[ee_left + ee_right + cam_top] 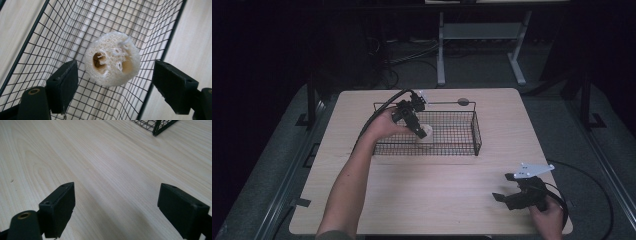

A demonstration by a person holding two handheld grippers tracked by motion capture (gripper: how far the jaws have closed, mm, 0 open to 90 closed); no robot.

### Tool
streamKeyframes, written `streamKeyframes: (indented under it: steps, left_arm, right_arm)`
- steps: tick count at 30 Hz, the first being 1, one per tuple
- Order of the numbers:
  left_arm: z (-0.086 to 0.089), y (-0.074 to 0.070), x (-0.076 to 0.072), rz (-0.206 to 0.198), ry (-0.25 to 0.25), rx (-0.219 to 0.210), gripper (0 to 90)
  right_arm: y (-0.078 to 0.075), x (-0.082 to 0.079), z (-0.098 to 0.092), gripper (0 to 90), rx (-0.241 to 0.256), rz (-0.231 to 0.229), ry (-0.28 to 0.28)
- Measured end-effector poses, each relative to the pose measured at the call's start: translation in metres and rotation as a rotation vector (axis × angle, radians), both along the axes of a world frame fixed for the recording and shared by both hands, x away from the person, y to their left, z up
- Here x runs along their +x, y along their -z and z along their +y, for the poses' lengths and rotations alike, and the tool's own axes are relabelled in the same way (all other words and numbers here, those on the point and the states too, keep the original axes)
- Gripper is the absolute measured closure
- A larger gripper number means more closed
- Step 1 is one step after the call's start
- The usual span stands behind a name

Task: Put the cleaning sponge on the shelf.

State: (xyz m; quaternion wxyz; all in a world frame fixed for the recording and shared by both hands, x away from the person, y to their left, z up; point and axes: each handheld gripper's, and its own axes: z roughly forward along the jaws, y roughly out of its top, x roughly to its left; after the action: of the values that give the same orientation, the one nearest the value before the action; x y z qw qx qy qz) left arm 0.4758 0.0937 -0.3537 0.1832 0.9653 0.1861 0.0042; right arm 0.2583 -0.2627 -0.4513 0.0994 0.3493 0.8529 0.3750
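Left gripper [421, 131] reaches into the basket [476, 134] at the table's [452, 200] far edge, jaws spread, loofah [112, 58] lying between them untouched on the basket floor. Right gripper [504, 197], jaws spread and empty, near the table's near right corner.

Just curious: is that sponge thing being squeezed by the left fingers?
No, the loofah lies in the basket, fingers spread clear of it.
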Motion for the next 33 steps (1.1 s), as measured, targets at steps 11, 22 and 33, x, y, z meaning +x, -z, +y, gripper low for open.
streamKeyframes:
  steps: [11, 22, 33]
  left_arm:
    - [0.004, -0.011, -0.020, -0.030, 0.031, -0.014, 20.7]
    - [0.019, -0.010, -0.033, -0.026, 0.027, -0.044, 20.3]
    - [0.031, -0.018, -0.058, -0.063, 0.040, -0.069, 20.3]
  right_arm:
    - [0.000, 0.000, 0.002, 14.2, -0.004, 0.000, -0.003]
    - [-0.001, -0.001, 0.003, 14.2, -0.012, -0.004, -0.001]
    - [-0.001, 0.000, 0.004, 14.2, -0.013, -0.002, 0.010]
